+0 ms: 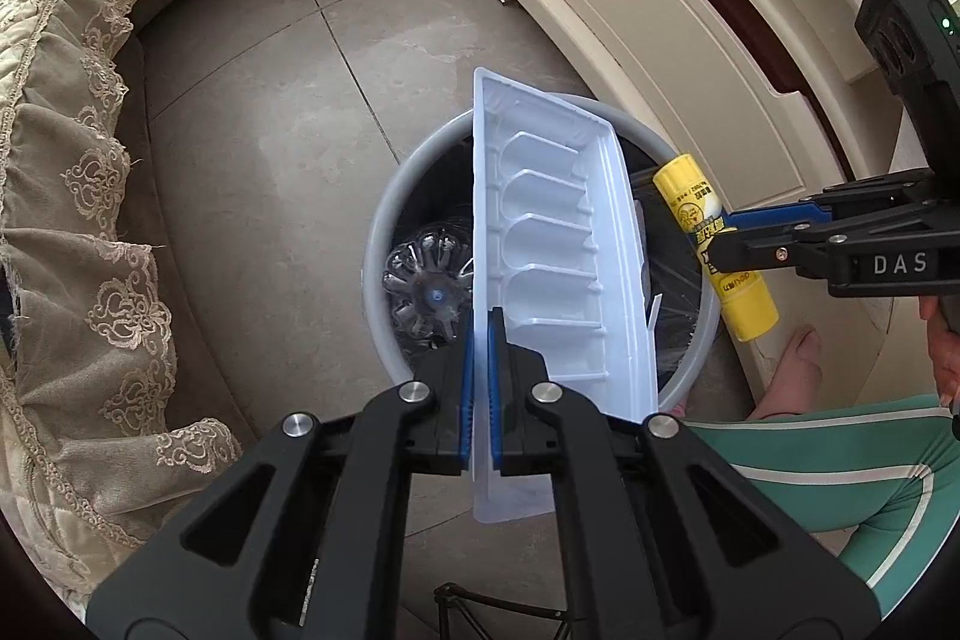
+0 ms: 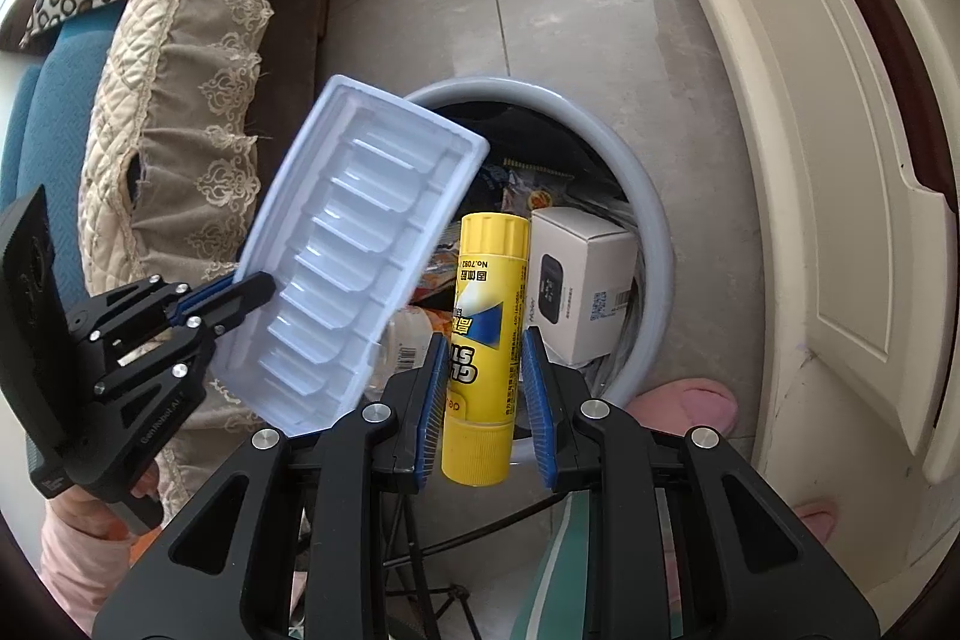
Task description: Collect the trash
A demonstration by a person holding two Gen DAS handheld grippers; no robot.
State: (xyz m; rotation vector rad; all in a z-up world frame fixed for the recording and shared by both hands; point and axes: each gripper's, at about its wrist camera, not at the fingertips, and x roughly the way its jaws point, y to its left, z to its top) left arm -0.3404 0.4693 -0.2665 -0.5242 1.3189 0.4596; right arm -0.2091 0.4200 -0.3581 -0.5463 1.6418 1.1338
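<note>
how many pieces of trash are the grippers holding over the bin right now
2. The white plastic tray is clamped at its edge in the left gripper; the yellow glue stick is held in the right gripper. Both hang over the grey bin.

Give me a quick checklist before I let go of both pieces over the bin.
1. Left gripper shut on the white plastic tray: ok.
2. Right gripper shut on the yellow glue stick: ok.
3. Tray above the grey bin opening: not ok, its near end overhangs the rim toward the gripper.
4. Glue stick above the opening: ok in the right wrist view; its lower end is near the rim.
5. Room in the bin: ok, a clear bottle and white box lie below the rim.
6. Pink slipper beside the bin, clear of the drop: cannot tell.
</note>
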